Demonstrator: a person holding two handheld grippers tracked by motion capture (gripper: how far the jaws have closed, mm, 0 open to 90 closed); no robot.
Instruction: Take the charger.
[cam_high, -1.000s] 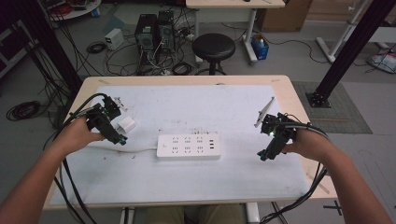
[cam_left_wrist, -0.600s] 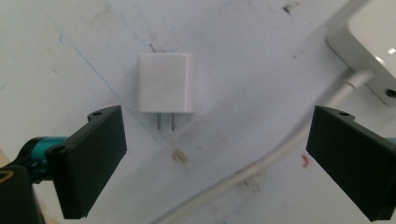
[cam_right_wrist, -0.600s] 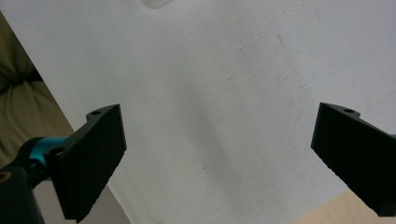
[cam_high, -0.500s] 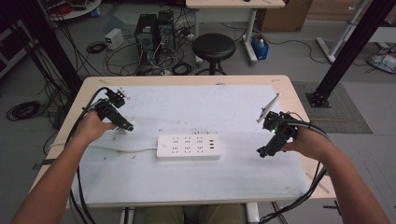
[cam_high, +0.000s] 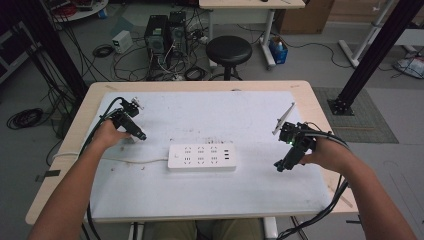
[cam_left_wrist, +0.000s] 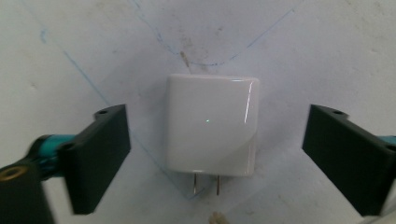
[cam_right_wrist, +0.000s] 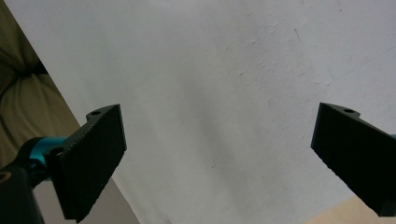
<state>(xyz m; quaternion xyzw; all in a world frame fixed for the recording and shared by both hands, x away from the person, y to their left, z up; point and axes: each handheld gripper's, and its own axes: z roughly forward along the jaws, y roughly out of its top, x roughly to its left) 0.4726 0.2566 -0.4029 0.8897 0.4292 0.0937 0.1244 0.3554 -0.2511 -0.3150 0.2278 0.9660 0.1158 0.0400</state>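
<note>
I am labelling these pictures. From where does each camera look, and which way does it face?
High view: above the person's side, looking forward and down on the table; both forearms, left gripper, right gripper.
Left gripper view: looks down between its jaws, just closing, untouching, at the white charger.
Right gripper view: faces bare mat.
Shared: the mat.

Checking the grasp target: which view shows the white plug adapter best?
The left gripper view: the white plug adapter lies flat between the open jaws, untouched, both prongs visible. In the high view it is mostly hidden under the left gripper.
</note>
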